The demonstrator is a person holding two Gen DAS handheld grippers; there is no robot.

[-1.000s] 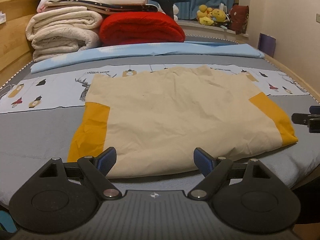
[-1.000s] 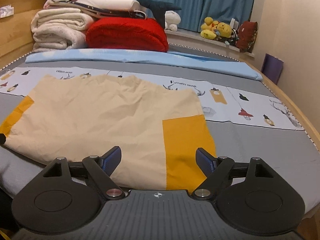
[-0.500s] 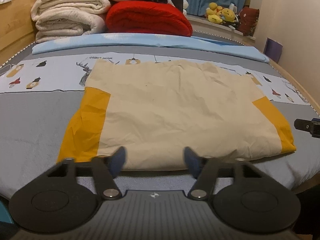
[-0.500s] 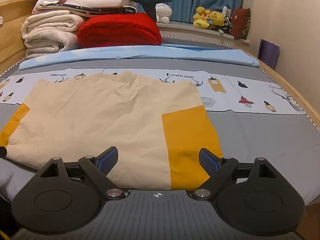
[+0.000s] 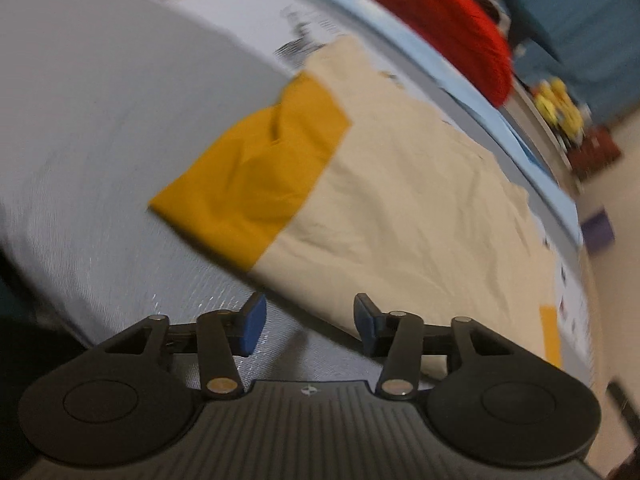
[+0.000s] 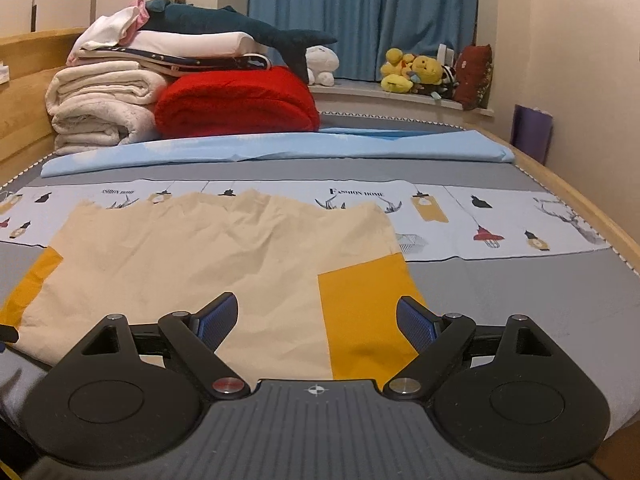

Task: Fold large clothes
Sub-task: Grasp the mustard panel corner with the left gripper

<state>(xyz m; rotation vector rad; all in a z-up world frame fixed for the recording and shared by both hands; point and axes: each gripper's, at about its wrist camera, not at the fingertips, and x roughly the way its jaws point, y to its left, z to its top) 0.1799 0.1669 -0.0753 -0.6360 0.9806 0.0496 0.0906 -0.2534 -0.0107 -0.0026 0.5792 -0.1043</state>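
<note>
My cream garment lies spread flat on the grey bed cover, filling the lower left and middle of the right wrist frame. It is creased but not bunched, and it has a mustard-yellow panel at each side: one at the far left edge of that frame, one just right of centre.

My left gripper sits at the bottom of its tilted, blurred frame. Its jaws are about half apart and closing; the near hem of the garment lies just ahead of the blue pads, which press on nothing. My right gripper stands wide, both pads over the near edge of the cloth with the cream-to-yellow seam between them, gripping nothing.

Going left to right along the top of the right wrist frame: a wooden headboard, a stack of folded white blankets, a rolled red blanket with a plush shark on the pile, blue curtains, yellow stuffed toys on the sill. A pale blue sheet and a printed strip cross the bed behind the garment. Nothing lies on the cloth.

The left view alone shows the garment's left yellow panel in full, rumpled; the right view alone shows the room sharply.
</note>
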